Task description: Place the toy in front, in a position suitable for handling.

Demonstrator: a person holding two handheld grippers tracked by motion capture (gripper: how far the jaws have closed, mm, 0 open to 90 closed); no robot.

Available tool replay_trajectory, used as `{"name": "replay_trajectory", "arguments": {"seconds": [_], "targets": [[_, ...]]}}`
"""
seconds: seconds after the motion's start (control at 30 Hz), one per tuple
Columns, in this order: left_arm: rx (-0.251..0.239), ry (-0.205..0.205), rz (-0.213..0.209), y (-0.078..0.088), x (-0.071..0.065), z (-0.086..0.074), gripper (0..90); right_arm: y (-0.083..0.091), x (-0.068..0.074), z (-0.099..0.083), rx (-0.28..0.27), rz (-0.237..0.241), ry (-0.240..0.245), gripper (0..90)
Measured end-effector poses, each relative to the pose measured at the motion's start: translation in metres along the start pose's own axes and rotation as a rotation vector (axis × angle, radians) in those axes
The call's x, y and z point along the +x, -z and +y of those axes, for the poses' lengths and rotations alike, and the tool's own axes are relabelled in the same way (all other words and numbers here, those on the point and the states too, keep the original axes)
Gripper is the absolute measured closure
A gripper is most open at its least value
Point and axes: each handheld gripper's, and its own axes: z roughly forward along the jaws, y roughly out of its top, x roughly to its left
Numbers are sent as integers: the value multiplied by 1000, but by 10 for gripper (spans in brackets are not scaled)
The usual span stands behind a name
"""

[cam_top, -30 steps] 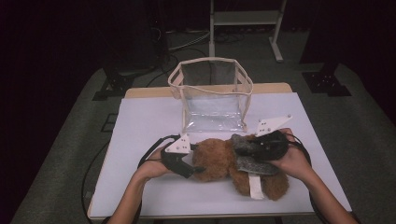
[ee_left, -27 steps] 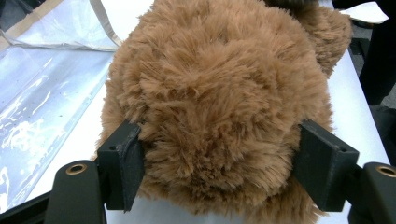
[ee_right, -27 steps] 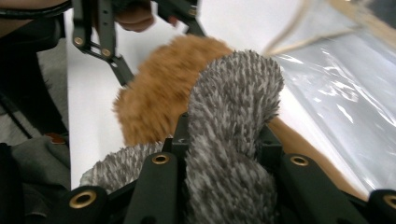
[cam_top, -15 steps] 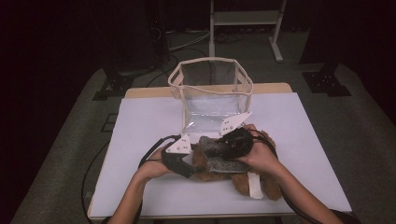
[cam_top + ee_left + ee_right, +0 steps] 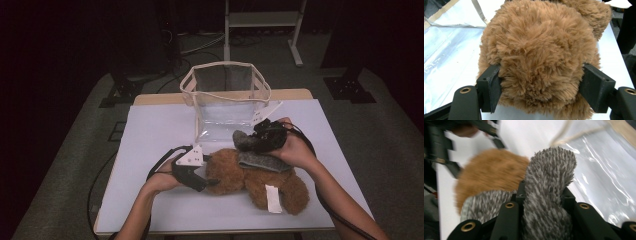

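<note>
The brown plush bear (image 5: 255, 180) lies on its side on the white counter (image 5: 150, 130), just in front of the clear plastic bag (image 5: 226, 100) that stands open at the far side. The left gripper (image 5: 212, 176) has its fingers (image 5: 489, 87) pressed into the fur on both sides of the bear's round head, about half closed, so it pins the toy. The right gripper (image 5: 250, 142) is clamped on the grey scarf (image 5: 260, 159): in the right gripper view a fold of the grey knit bulges up between its fingers (image 5: 510, 220), and the rest of the scarf trails back across the bear's neck.

The likeliest trouble, as I judge it, is that the scarf is only partly free. If it is wound or caught round the neck, a pull toward the bag could drag the whole bear along, and the soft head may squeeze out of the left grip, since fur gives little purchase. A hard tug could also slide the knit through the right fingers, because the hold is on a loose fold, not a firm edge.

The bag is near the right hand and looks light and floppy; a sweep of the gripper or its cable (image 5: 305, 145) may tip it or fold its rim inward. The white tag (image 5: 272, 199) on the bear could snag too
</note>
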Motion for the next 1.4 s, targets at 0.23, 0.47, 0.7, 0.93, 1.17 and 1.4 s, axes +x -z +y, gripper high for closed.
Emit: {"name": "replay_trajectory", "arguments": {"seconds": [0.23, 0.47, 0.7, 0.93, 1.17, 1.4], "targets": [[9, 65, -18, -8, 2, -4, 86, 1, -10, -30, 3, 50, -94, 689], [28, 31, -63, -24, -8, 1, 31, 19, 13, -51, -43, 55, -80, 693], [12, -38, -46, -15, -11, 11, 328, 29, 22, -62, -90, 56, -98, 695], [37, -58, -32, -19, -10, 30, 299, 36, 25, -69, -131, 44, -112, 697], [-30, 1, -56, -29, -8, 22, 63, 38, 20, -82, -135, 42, -135, 702], [-54, 60, -100, -40, -11, 13, 9, 39, 22, -88, -131, 50, -123, 702]]}}
